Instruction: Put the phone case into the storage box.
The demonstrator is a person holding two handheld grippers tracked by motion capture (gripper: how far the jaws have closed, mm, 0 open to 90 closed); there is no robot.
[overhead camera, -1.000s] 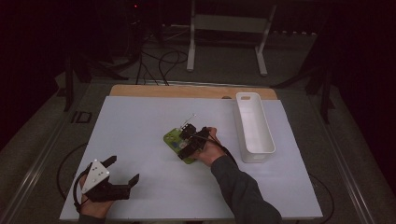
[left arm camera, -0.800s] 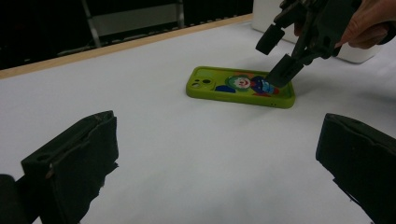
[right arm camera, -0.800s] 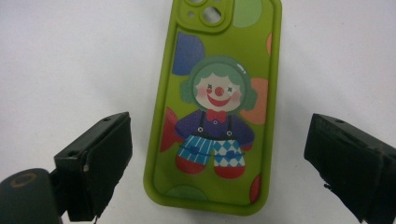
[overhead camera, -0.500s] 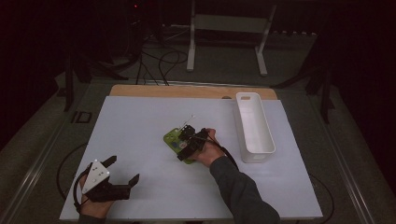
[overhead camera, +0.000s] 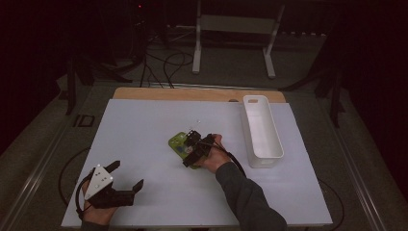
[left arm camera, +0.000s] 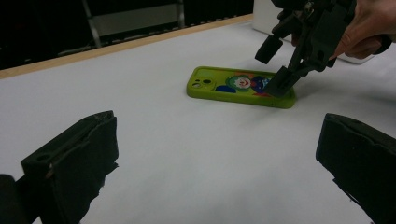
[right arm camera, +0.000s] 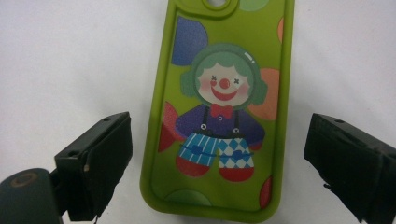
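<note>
A lime-green phone case (overhead camera: 179,143) printed with a clown lies flat, picture up, in the middle of the white table. My right gripper (overhead camera: 189,150) hovers open just over its near end. In the right gripper view the two jaws stand either side of the case (right arm camera: 224,93), apart from its edges. From the left gripper view I see the case (left arm camera: 224,86) with the right gripper (left arm camera: 275,66) tilted down onto its right end. My left gripper (overhead camera: 127,174) rests open near the front left of the table, with nothing between its jaws.
A long white tray (overhead camera: 262,130) stands at the right of the table, running front to back. A wooden strip (overhead camera: 192,94) edges the far side. Stand legs and cables lie on the dark floor beyond.
The right gripper has dropped slightly lower over the phone case and shifted a little toward the person. The left gripper has stayed put.
</note>
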